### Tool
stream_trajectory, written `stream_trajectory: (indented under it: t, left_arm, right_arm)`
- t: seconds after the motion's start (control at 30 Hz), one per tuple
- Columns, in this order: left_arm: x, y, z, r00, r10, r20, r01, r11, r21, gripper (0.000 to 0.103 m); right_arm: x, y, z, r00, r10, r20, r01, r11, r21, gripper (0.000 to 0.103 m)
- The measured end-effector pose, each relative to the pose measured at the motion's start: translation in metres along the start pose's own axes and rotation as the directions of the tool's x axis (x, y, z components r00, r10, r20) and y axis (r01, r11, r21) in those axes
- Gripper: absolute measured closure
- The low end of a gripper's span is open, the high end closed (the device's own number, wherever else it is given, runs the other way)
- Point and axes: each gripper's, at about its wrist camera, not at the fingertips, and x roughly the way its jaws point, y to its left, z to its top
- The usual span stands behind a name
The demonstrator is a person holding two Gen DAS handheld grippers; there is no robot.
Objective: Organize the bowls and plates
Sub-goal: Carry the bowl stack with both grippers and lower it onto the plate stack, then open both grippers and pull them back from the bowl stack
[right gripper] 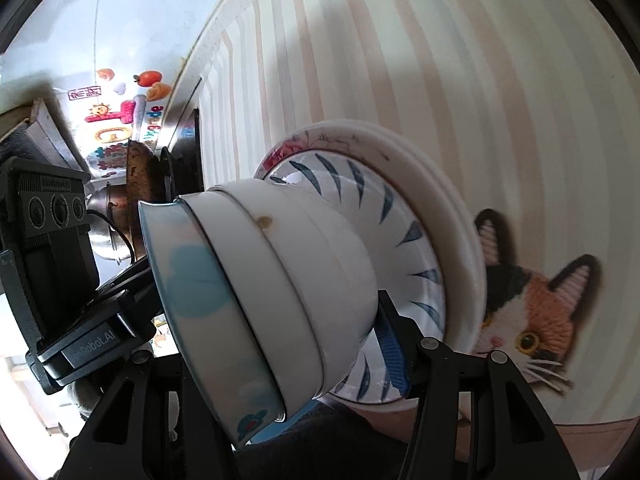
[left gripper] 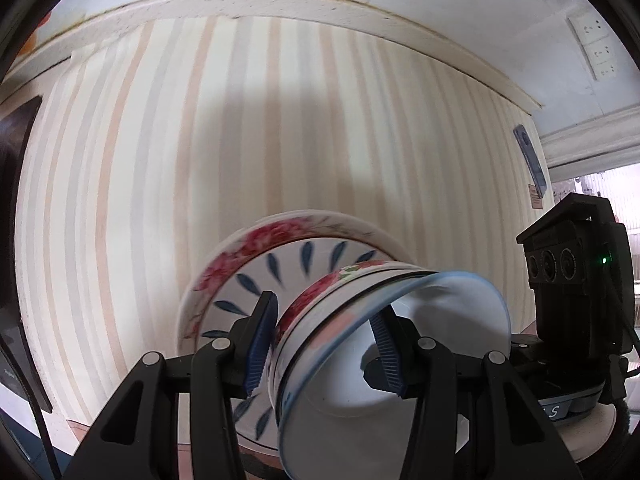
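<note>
Striped cloth (left gripper: pixel 200 160) lay behind, we saw left gripper (left gripper: pixel 324 344) and right gripper (right gripper: pixel 304 360) both clamped on stacked bowls (left gripper: pixel 360 320).

Nested bowls (left gripper: pixel 360 320) between left jaws

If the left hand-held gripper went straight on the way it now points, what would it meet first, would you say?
Probably the blue-leaf plate: it stands right behind the bowl stack that the left hand-held gripper straddles. Depth is unclear.
</note>
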Motion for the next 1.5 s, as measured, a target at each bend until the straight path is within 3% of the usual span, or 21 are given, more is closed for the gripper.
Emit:
stream_trajectory:
  t: [0.27,0.77,0.93,1.1,1.2,1.37,1.5]
  left_arm:
    - [0.000,0.021,-0.004,1.000,-0.001,-0.011,0.001,1.000,-0.004,0.058]
    - [0.000,0.025,-0.007,1.000,0.006,0.004,-0.006,1.000,-0.004,0.059]
    - [-0.020,0.019,-0.010,0.996,0.065,0.067,-0.067,0.997,0.026,0.059]
    - [-0.038,0.017,-0.018,0.982,0.137,0.128,-0.143,0.989,0.035,0.058]
    - [-0.049,0.019,-0.027,0.978,0.140,0.155,-0.146,0.989,0.032,0.055]
    - [-0.074,0.016,-0.044,0.954,0.183,0.236,-0.194,0.981,0.025,0.022]
    - [-0.099,0.012,-0.061,0.922,0.212,0.324,-0.231,0.973,0.019,0.017]
  right_arm:
    - [0.020,0.009,0.004,0.999,-0.015,-0.030,0.016,1.000,0.012,0.047]
    - [0.028,0.015,0.009,0.998,-0.046,-0.045,0.046,0.999,0.003,0.046]
    - [0.012,0.031,0.003,0.989,-0.144,0.038,0.146,0.986,-0.077,0.015]
    - [-0.011,0.045,-0.008,0.959,-0.245,0.145,0.264,0.956,-0.130,0.007]
    - [-0.024,0.057,-0.019,0.933,-0.299,0.203,0.331,0.932,-0.150,0.004]
    - [-0.049,0.082,-0.047,0.871,-0.359,0.335,0.431,0.887,-0.169,0.003]
    - [-0.069,0.102,-0.072,0.816,-0.388,0.430,0.492,0.855,-0.163,0.002]
